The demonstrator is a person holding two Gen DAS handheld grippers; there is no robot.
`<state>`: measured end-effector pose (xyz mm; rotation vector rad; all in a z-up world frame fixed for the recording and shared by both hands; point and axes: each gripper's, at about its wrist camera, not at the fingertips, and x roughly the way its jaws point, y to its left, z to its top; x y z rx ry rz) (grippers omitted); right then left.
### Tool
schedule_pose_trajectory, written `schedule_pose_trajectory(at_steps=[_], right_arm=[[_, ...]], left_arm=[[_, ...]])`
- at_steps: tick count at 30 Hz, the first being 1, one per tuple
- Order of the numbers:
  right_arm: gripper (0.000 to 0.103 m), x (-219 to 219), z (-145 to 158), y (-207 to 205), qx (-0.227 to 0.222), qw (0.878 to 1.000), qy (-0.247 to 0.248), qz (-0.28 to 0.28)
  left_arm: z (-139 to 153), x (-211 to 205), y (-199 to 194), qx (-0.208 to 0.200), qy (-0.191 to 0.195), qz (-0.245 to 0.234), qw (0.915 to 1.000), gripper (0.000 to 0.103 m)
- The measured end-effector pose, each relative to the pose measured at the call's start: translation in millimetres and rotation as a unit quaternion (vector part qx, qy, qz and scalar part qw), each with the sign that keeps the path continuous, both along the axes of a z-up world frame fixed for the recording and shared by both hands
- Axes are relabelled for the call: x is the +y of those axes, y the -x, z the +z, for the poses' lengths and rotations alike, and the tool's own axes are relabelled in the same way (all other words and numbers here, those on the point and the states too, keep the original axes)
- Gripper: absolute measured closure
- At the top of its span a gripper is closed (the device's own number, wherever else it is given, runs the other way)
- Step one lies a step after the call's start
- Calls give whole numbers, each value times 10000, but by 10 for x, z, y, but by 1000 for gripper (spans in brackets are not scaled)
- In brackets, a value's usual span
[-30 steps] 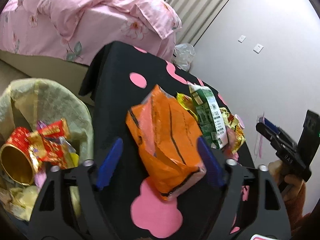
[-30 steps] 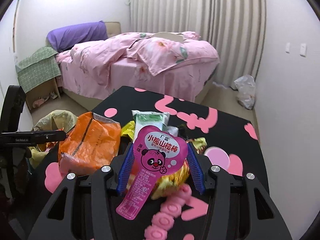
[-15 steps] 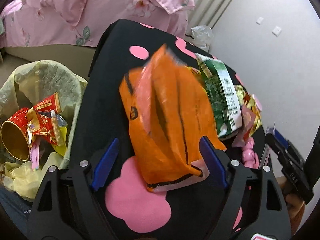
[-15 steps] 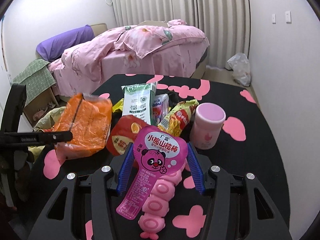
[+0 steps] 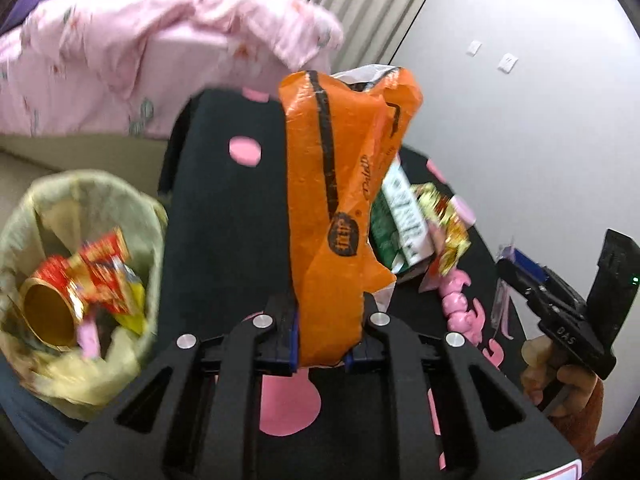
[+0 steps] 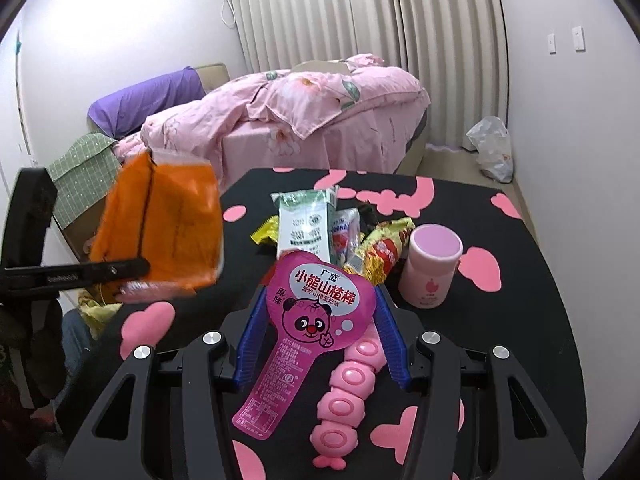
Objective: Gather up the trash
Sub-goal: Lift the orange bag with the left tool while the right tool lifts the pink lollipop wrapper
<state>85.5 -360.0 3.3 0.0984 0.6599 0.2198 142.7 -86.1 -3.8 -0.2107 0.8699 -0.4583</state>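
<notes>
An orange snack bag (image 5: pixel 340 184) stands upright between the jaws of my left gripper (image 5: pixel 328 308), which are closing with both pads pressed on its lower end. The bag hangs above the black table (image 5: pixel 224 232); the right wrist view shows it (image 6: pixel 168 224) in the air at the left. My right gripper (image 6: pixel 320 296) is shut on a pink panda-print wrapper (image 6: pixel 280 372), held above the table. A bin lined with a pale bag (image 5: pixel 24 216) sits low at the left and holds red wrappers and a gold can (image 5: pixel 48 314).
A green-and-white carton (image 6: pixel 306 224), yellow wrappers (image 6: pixel 384 248), a pink lidded cup (image 6: pixel 434 268) and a pink caterpillar toy (image 6: pixel 348 392) lie on the table. A pink bed (image 6: pixel 320 112) stands behind it, and a plastic bag (image 6: pixel 492 148) lies by the curtain.
My left gripper went from wide open around the orange bag to clamped on it, and the bag rose off the table. The right gripper drew back from the pile, still holding the pink wrapper.
</notes>
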Motion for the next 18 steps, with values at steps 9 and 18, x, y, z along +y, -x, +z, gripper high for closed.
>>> schedule_pose_trajectory(at_steps=[9,18], right_arm=[[54,311,297,45,-274,9989,235,302],[54,925,541,-122,-380,9934,334,1031]], left_arm=[[242,453,98,-320,149,334,9988,89],[359,1292,271,-454,-325,1150,9918,89]])
